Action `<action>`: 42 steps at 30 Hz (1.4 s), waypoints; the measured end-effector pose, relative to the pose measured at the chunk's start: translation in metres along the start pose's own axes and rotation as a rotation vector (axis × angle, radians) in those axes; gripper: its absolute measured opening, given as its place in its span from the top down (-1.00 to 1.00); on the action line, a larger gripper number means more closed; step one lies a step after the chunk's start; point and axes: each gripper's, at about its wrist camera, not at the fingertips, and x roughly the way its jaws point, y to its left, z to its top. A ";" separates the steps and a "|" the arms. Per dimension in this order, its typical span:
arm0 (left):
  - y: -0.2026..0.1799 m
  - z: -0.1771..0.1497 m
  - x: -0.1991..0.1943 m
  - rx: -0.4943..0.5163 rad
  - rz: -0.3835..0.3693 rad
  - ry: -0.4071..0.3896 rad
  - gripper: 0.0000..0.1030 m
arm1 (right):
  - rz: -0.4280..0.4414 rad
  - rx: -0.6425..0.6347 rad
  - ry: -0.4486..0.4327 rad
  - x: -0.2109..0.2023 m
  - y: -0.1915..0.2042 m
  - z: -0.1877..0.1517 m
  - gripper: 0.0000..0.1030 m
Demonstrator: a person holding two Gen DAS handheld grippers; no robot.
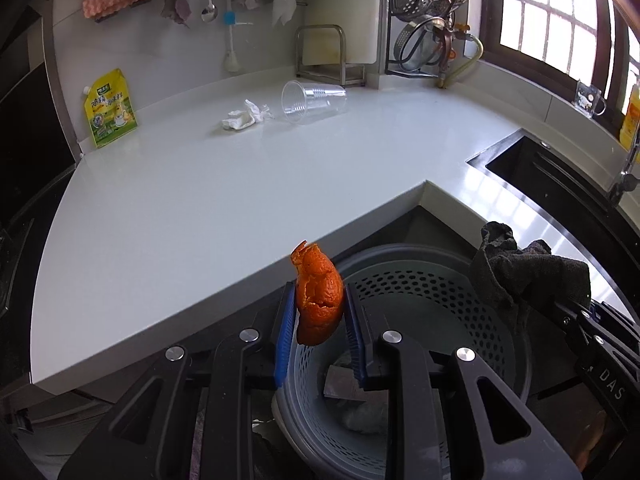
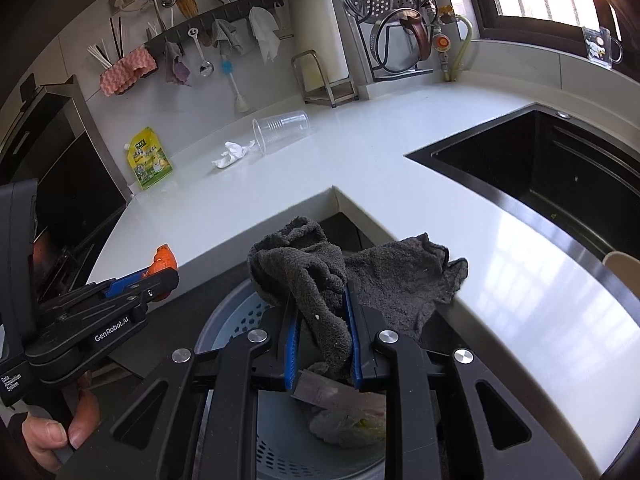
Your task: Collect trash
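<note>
My left gripper (image 1: 320,312) is shut on an orange peel (image 1: 319,300) and holds it over the near rim of a grey perforated bin (image 1: 432,304) below the counter corner. My right gripper (image 2: 323,320) is shut on a dark grey rag (image 2: 320,276) above the same bin (image 2: 240,316); the rag also shows in the left wrist view (image 1: 520,272). The bin holds some pale trash (image 2: 344,420). On the white counter (image 1: 200,208) lie a crumpled tissue (image 1: 245,117), a tipped clear plastic cup (image 1: 312,101) and a yellow-green pouch (image 1: 109,109).
A black sink (image 2: 540,176) is set in the counter at right. A metal rack (image 1: 324,56) and a steamer stand (image 1: 432,12) line the back wall, with cloths and utensils hanging above. A dark oven front (image 2: 72,200) stands at left.
</note>
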 end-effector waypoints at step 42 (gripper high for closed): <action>0.004 -0.047 0.029 -0.045 0.011 0.094 -0.35 | -0.026 0.006 0.103 0.019 -0.006 -0.051 -0.08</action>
